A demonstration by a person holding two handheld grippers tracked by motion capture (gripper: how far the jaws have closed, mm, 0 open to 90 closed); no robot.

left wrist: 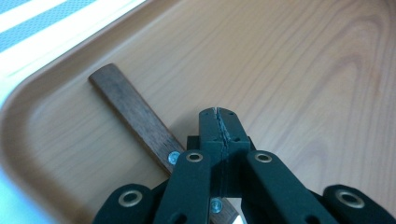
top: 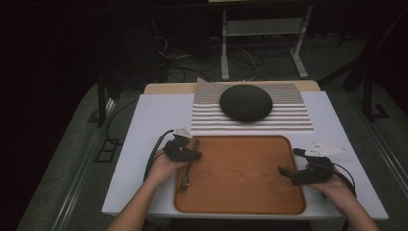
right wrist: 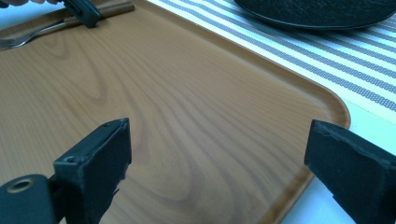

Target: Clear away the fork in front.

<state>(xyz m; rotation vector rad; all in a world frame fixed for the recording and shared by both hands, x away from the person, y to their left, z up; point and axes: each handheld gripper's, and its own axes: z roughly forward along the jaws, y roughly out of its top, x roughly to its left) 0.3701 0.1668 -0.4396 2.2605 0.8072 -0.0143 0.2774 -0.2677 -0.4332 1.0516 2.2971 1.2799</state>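
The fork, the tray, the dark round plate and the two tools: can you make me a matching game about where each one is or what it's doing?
Column one:
1. fork
2. dark round plate
3. left tool
4. right tool

Column two:
A. on the striped mat
B. jaws wide open over the tray's right side
C. lying along the left edge of the wooden tray
D. jaws closed, over the fork's wooden handle

Pairs: 1-C, 2-A, 3-D, 4-B
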